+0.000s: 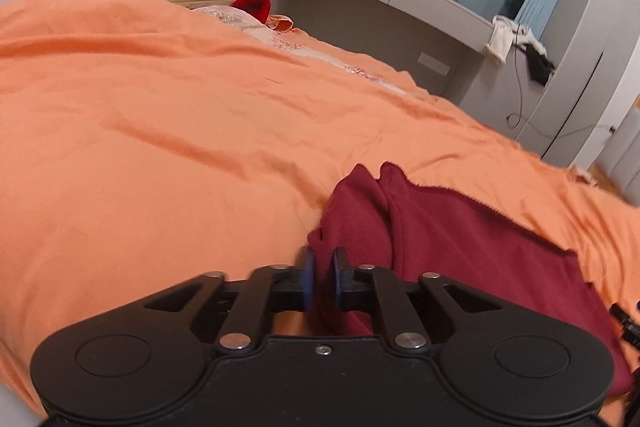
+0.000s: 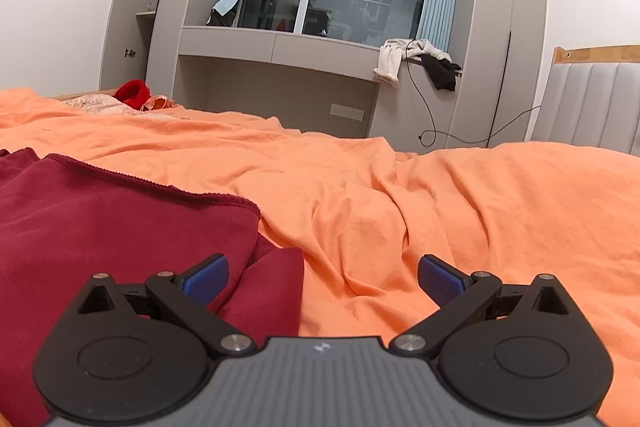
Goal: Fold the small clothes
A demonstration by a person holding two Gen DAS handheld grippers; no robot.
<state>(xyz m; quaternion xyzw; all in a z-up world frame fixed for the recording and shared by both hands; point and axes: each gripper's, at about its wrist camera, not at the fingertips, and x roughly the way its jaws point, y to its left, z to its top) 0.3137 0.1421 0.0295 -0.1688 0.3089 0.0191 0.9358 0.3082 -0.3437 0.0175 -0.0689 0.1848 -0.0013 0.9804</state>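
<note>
Left gripper (image 1: 323,277) tilted down, pinching maroon garment (image 1: 440,239).

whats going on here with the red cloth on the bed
A person with a handheld gripper in each hand is folding a dark red garment spread on an orange bedsheet. The left gripper has its jaws pinched on a bunched edge of it. The right gripper hovers with jaws wide open over another corner, gripping nothing yet.

the maroon garment (image 2: 100,227) runs off the right wrist view's left edge.
</note>
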